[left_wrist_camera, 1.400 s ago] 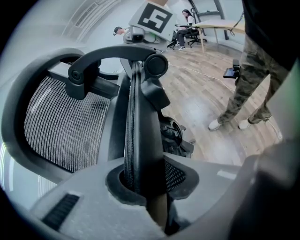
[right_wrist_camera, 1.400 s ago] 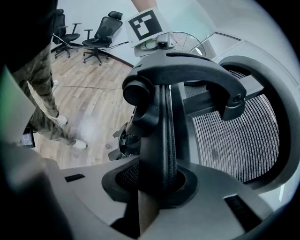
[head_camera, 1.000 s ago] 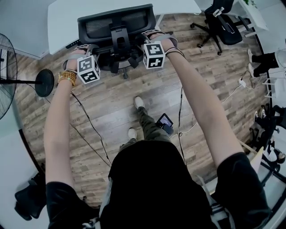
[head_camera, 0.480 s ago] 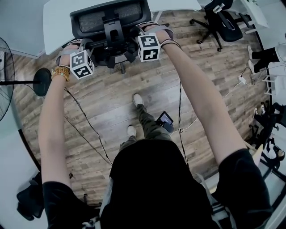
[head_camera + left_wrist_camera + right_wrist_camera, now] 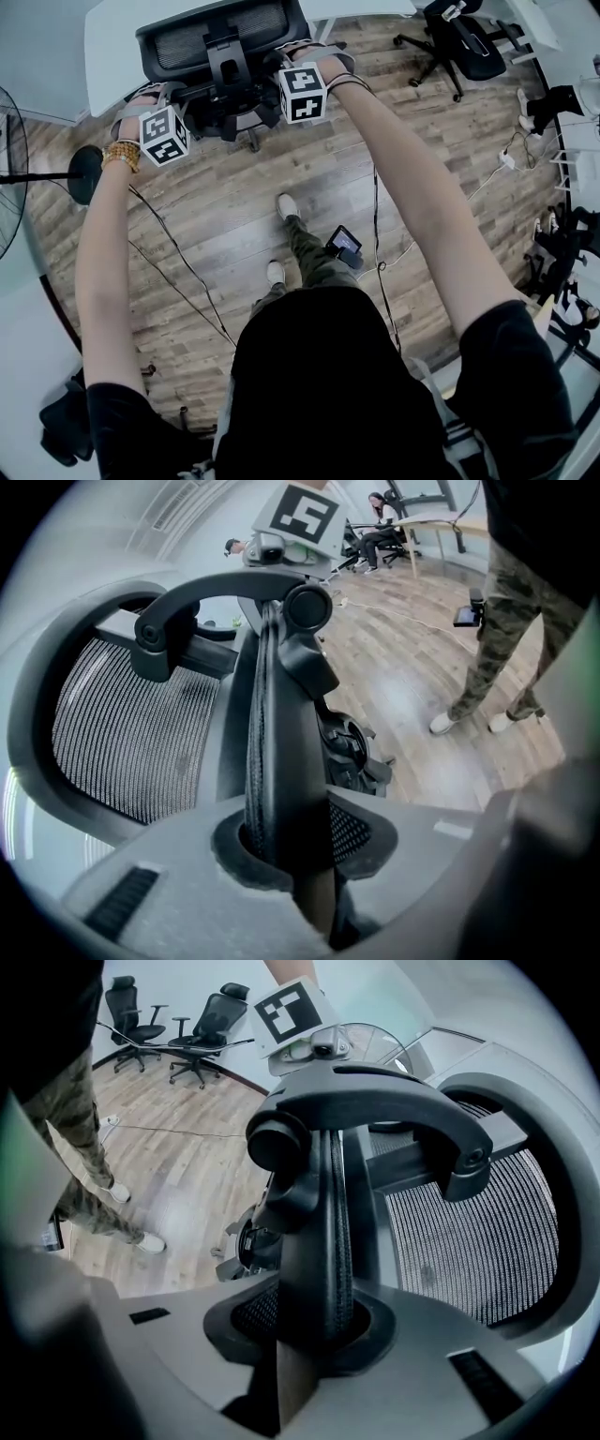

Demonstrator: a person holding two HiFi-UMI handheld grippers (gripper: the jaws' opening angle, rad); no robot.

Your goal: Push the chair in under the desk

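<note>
The black mesh-backed office chair (image 5: 220,42) stands at the white desk (image 5: 108,47), its seat part-way beneath the desktop. My left gripper (image 5: 150,108) is shut on the left edge of the backrest. My right gripper (image 5: 305,75) is shut on the right edge. In the left gripper view the backrest rim (image 5: 281,761) runs upright between the jaws of the left gripper (image 5: 291,855), pinched by both. The right gripper view shows the same hold by the right gripper (image 5: 309,1335) on the backrest rim (image 5: 319,1241). The chair's base and wheels are mostly hidden.
A standing fan's round base (image 5: 89,173) sits on the wood floor at the left. Cables (image 5: 178,262) trail across the floor. A second black office chair (image 5: 459,42) stands at the upper right. The person's feet (image 5: 288,208) are behind the chair.
Both grippers and the chair have moved toward the desk, up in the head view. More of the chair now lies under the desktop. The person has stepped forward.
</note>
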